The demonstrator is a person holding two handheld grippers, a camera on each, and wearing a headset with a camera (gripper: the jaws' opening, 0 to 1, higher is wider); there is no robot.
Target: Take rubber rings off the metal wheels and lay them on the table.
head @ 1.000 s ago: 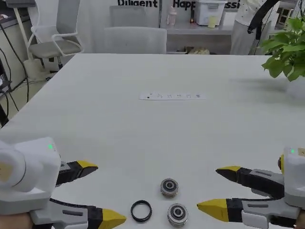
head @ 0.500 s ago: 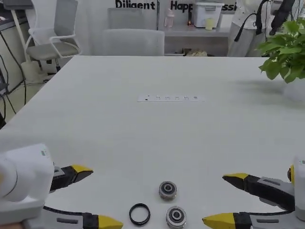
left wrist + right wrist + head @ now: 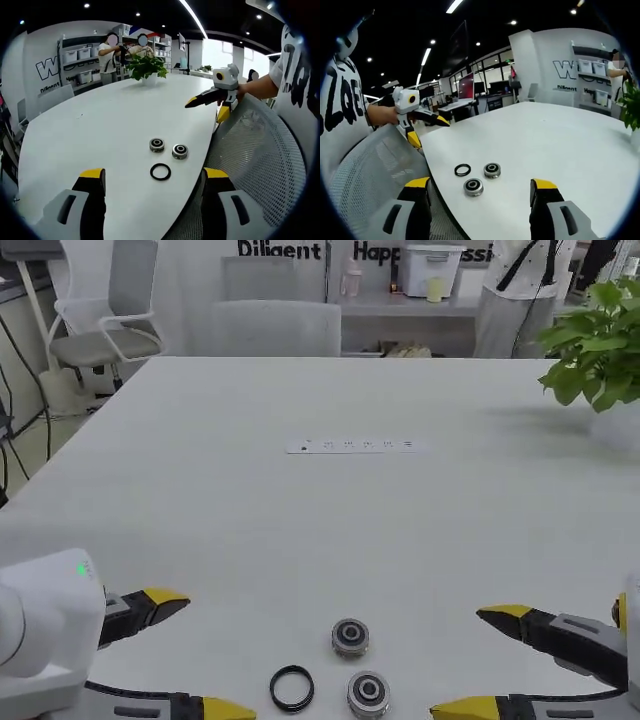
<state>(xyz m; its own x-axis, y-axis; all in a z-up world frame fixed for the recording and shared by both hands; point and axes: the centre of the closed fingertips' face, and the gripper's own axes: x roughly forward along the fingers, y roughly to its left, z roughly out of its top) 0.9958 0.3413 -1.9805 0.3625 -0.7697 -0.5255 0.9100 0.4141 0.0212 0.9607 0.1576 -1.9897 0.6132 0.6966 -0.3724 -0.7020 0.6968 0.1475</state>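
A wide white surface has a flat white socket strip lying near its middle. At its far right edge stands a leafy green plant. A grey chair is pushed up to the far edge, and a white office chair stands off to the left. Behind them a shelf holds a lidded plastic box and a bottle, below dark lettering on the wall. A person stands by the shelf. In the left gripper view, a grey mesh chair back sits beside the near edge, under ceiling lights.
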